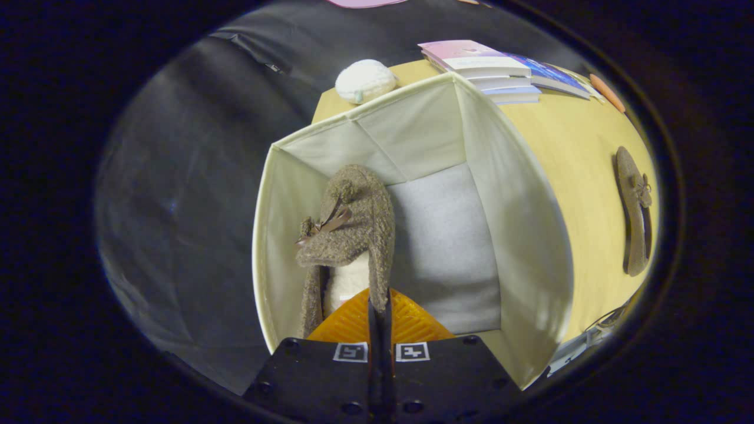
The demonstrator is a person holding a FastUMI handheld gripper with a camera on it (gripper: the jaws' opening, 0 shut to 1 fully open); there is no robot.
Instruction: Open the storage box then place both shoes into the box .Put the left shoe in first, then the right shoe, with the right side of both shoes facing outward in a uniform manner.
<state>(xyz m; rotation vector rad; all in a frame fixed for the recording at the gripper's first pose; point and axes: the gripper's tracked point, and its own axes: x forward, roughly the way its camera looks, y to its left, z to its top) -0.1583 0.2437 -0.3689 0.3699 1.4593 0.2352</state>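
Brown and fuzzy, two shoes are in sight: one shoe hangs inside the box, its heel edge pinched between the fingers, which are clenched on it, and a second shoe lies on the tabletop well apart, beyond the box's right wall. One box, open at the top, cream fabric walls, grey floor. The held shoe has a small brown bow on its upper and a pale lining (toe pointing away from the fingers), near the box's left wall. A stack of books and one white round object sit beyond the box. Yellow wood tabletop; dark cloth around it.
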